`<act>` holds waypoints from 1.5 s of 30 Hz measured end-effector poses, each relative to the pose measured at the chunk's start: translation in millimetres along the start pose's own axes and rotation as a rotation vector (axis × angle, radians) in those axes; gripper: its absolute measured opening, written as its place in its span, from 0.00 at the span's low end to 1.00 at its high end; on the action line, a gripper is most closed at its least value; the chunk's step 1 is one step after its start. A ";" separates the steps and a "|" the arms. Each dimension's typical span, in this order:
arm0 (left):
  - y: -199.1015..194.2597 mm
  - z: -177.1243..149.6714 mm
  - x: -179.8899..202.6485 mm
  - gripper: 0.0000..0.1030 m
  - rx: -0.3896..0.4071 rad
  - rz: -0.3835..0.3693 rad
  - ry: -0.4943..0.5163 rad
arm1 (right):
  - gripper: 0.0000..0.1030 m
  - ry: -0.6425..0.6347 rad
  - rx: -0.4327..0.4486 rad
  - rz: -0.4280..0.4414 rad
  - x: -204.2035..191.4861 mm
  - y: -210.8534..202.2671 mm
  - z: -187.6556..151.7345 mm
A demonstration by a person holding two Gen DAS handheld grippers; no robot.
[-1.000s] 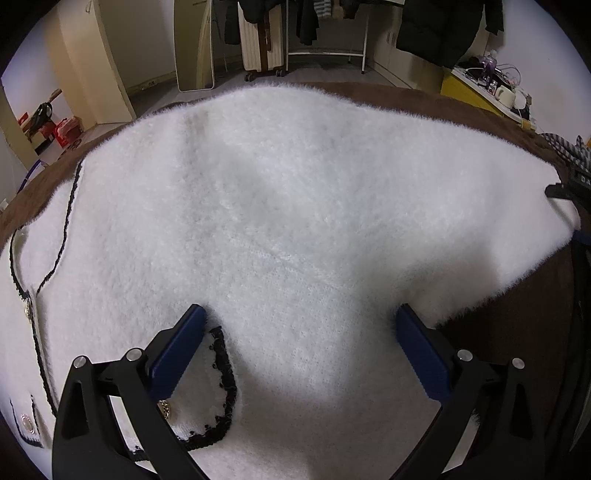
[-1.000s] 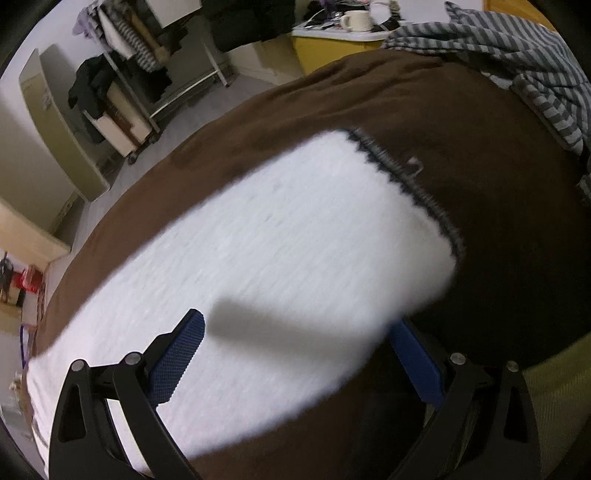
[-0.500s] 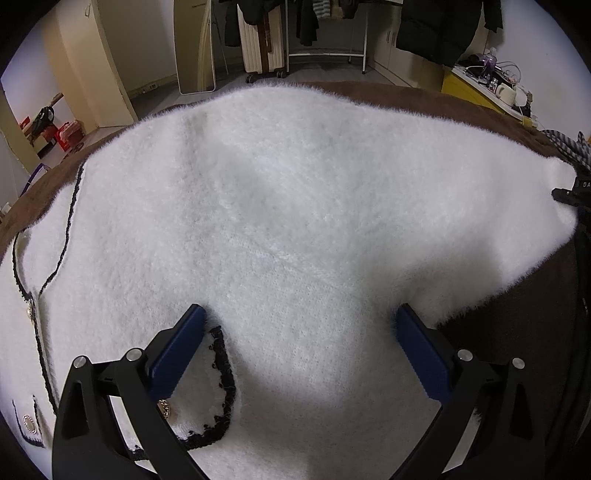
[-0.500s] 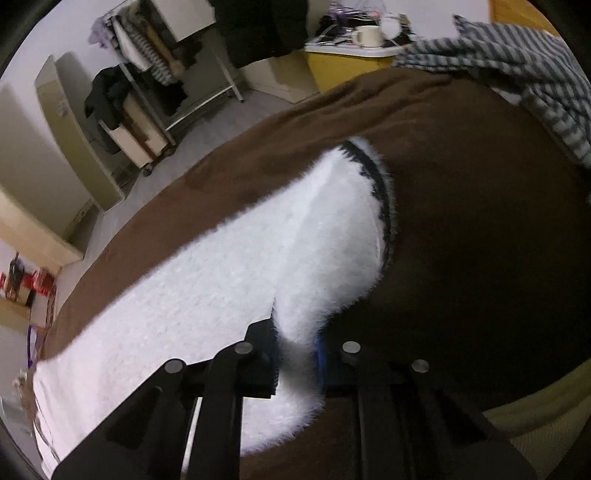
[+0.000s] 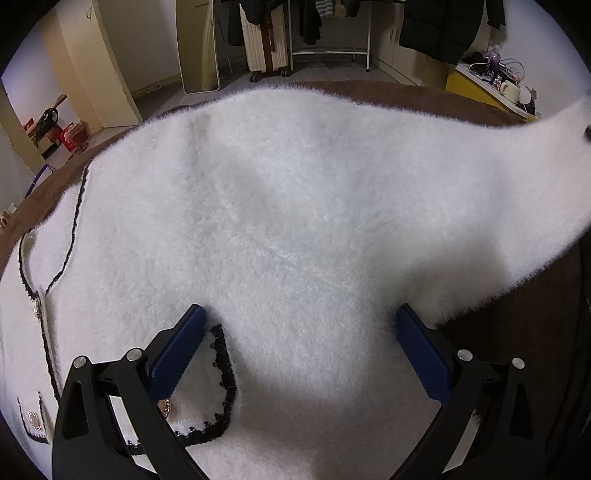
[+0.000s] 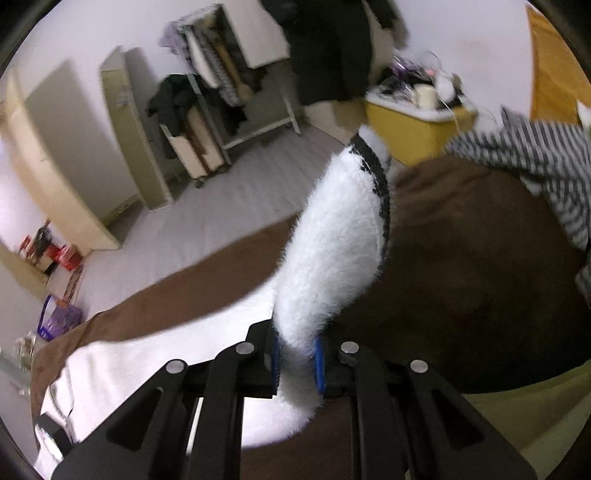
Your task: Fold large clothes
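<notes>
A fluffy white cardigan [image 5: 295, 206] with black trim and gold buttons lies spread on a brown blanket [image 5: 517, 317]. My left gripper [image 5: 299, 332] is open and rests low over the cardigan near its black-trimmed neckline [image 5: 225, 373]. My right gripper [image 6: 297, 360] is shut on the cardigan's sleeve [image 6: 332, 236] and holds it raised above the blanket [image 6: 480, 277], the black cuff [image 6: 376, 173] pointing up. In the left wrist view the raised sleeve [image 5: 535, 155] stretches up to the right.
A striped grey garment [image 6: 535, 162] lies at the blanket's far right. A yellow cabinet [image 6: 413, 122] with clutter stands beyond the blanket. A clothes rack [image 5: 325, 26], a suitcase and dark coats stand at the back of the room.
My right gripper closed on the sleeve near the cuff and lifted it off the blanket. The left gripper stayed open in place.
</notes>
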State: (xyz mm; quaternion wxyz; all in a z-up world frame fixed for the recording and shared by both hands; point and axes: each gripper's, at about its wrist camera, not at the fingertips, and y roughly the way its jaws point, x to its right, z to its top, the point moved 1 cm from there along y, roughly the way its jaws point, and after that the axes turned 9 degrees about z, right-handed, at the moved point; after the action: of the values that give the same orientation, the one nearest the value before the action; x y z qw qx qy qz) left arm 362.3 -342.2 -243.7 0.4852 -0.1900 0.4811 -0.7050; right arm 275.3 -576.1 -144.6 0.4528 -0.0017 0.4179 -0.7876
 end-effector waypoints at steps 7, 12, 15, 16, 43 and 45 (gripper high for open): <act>-13.4 5.9 -10.9 0.94 -0.011 -0.018 -0.034 | 0.14 -0.143 0.026 0.093 -61.4 -40.3 7.6; -52.6 5.1 -45.7 0.94 0.047 0.001 -0.065 | 0.14 -0.249 0.042 0.163 -115.0 -63.3 11.3; -81.0 -0.2 -78.0 0.94 0.082 0.040 -0.084 | 0.14 -0.319 0.078 0.216 -152.6 -83.3 11.0; -89.9 -3.5 -90.5 0.94 0.093 0.053 -0.096 | 0.14 -0.354 0.090 0.233 -169.2 -91.8 8.7; -100.3 -217.7 -304.8 0.94 -0.034 0.316 -0.430 | 0.14 -0.712 -0.404 0.451 -368.0 43.7 -281.6; -98.6 -221.2 -305.8 0.94 -0.034 0.312 -0.435 | 0.14 -0.728 -0.411 0.449 -370.8 43.9 -297.8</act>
State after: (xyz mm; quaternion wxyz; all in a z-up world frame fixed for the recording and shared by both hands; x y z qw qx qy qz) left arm 290.1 38.7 -200.6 0.6768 -0.2684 0.4007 -0.5561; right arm 411.8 -126.2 -228.0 0.7192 -0.2770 0.3691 -0.5194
